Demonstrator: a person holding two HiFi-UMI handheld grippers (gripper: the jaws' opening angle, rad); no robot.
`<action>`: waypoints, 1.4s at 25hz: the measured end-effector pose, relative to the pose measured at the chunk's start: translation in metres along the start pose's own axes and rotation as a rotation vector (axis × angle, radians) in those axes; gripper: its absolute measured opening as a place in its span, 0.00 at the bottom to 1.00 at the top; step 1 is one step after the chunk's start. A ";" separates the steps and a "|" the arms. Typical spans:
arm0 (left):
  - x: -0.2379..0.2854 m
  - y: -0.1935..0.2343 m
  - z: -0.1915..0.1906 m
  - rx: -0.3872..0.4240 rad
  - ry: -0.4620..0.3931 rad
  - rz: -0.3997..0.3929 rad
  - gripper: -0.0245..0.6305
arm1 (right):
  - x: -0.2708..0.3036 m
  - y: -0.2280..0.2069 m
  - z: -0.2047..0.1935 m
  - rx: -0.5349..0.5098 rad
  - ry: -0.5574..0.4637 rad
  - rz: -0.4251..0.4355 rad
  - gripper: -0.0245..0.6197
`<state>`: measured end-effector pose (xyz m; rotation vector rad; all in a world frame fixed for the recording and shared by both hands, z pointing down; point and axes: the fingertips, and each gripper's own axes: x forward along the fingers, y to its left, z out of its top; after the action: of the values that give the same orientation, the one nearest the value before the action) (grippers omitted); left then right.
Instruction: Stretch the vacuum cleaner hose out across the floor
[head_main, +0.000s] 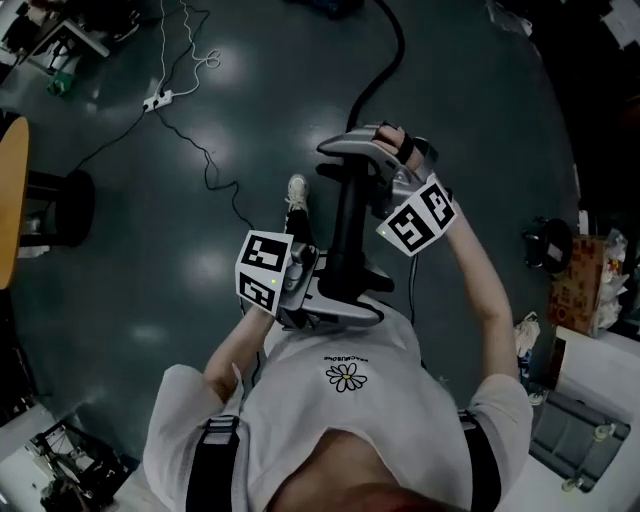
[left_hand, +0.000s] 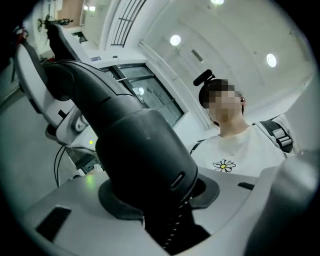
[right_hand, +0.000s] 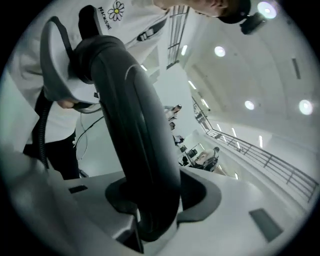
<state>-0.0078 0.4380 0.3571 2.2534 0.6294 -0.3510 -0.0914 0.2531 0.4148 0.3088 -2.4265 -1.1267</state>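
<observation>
Left gripper (left_hand: 161, 202) clamps cuff (left_hand: 145, 155); right gripper (right_hand: 154, 200) clamps tube (right_hand: 135, 125). My plan: firm grips, steady pull, hose (head_main: 388, 55) laid straight.

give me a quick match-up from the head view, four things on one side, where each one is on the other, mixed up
Things:
1. hose handle
2. power strip
3. cardboard box
4. white shoe

Places:
a. on the floor near the top left
b. at the right edge
c. clamped in both the left gripper and the right gripper
d. on the floor near the middle, just left of the handle

Pairs: 1-c, 2-a, 3-b, 4-d
</observation>
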 end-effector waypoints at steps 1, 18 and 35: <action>0.015 -0.011 -0.021 -0.013 -0.023 0.011 0.33 | -0.016 0.021 0.009 0.064 0.003 -0.020 0.29; 0.136 -0.150 -0.115 -0.004 -0.105 0.051 0.33 | -0.088 0.231 -0.054 0.812 0.170 0.062 0.53; 0.106 -0.157 -0.123 0.145 -0.063 0.286 0.33 | 0.012 0.154 -0.084 0.405 0.401 -0.009 0.32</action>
<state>0.0039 0.6568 0.3004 2.4192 0.2497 -0.3316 -0.0641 0.2918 0.5844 0.6087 -2.2651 -0.5013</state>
